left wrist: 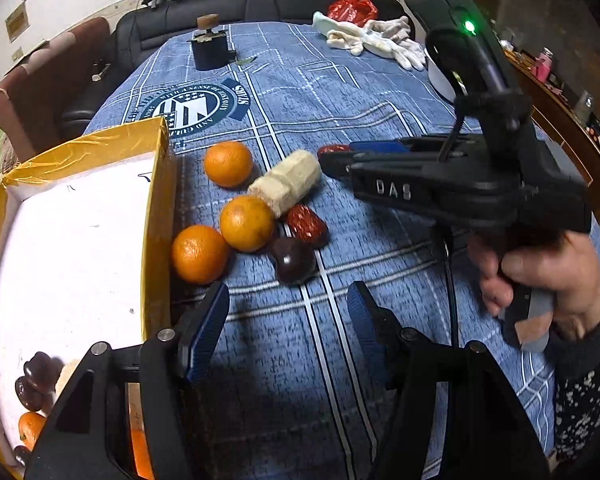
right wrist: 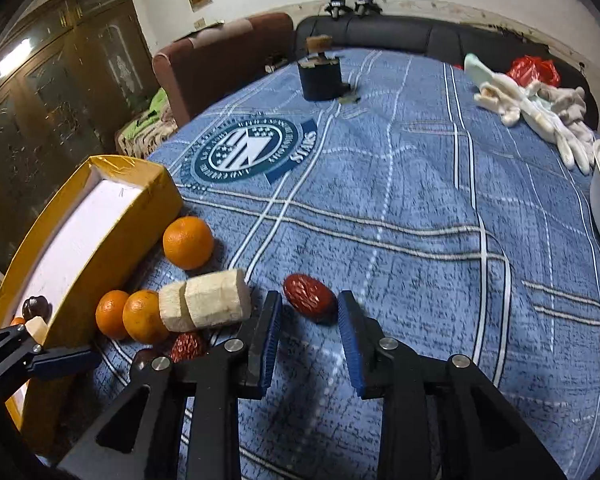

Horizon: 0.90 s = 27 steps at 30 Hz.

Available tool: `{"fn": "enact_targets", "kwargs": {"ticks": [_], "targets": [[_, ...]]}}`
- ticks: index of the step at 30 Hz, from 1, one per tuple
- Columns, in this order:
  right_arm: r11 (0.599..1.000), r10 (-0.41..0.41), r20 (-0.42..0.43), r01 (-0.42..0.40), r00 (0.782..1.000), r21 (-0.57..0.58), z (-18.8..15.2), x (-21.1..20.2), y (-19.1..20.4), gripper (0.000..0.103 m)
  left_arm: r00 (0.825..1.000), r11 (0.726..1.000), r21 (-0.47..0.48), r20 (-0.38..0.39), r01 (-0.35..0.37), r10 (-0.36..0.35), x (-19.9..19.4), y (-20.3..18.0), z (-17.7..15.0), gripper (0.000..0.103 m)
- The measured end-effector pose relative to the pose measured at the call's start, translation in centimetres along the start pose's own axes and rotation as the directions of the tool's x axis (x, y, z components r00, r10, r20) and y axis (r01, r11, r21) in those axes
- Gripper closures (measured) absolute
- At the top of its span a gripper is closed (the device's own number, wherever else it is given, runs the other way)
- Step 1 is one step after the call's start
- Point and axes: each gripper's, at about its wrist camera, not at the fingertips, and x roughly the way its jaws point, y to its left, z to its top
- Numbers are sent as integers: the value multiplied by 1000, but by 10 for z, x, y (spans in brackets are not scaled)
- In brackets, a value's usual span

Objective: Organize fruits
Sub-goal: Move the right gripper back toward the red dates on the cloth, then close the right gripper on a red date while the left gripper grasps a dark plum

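Right gripper (right wrist: 308, 308): fingers spread wide, holding nothing, tips either side of a wrinkled red oval date (right wrist: 309, 295). Lies on the blue plaid cloth of the table (right wrist: 420, 280), apart from the main pile; not yet clamped.

Left gripper (left wrist: 288, 292): fingers likewise parted and empty, hovering beside the yellow cardboard box with white lining (left wrist: 156, 216). Holds a few fruits already at its near end.

Outside the box, against its wall: three round oranges (left wrist: 247, 223), a pale peeled cylindrical stalk piece (left wrist: 286, 182), a second red date (left wrist: 306, 220), a dark glossy rounded fruit (left wrist: 294, 260).

Risks, as judged:
- Small, slick date, only at the fingertips: likely to squirt forward on closing.
- Soft cloth: possible snag or bunching if closed too low.
- Oranges touching one another: liable to roll if nudged.
- Two grippers near the same box wall: possible collision on transfer.
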Motion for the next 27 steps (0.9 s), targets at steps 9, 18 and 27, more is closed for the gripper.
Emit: {"fn": "enact_targets", "kwargs": {"ticks": [9,18,27], "targets": [[1000,14,-7,-14,1000,25,2,0,-4,75,999,999,-14,-17,-34,34,8,-8,6,43],[988,84,-19,-81,996,130,0,-3,-18,75,999,998,-38,-16,-49,48,7,-7,3,43],[977,123,-18,-118,992,178,0,-3,-24,75,999,997,-53,0,-51,51,-2,-4,-2,59]]}}
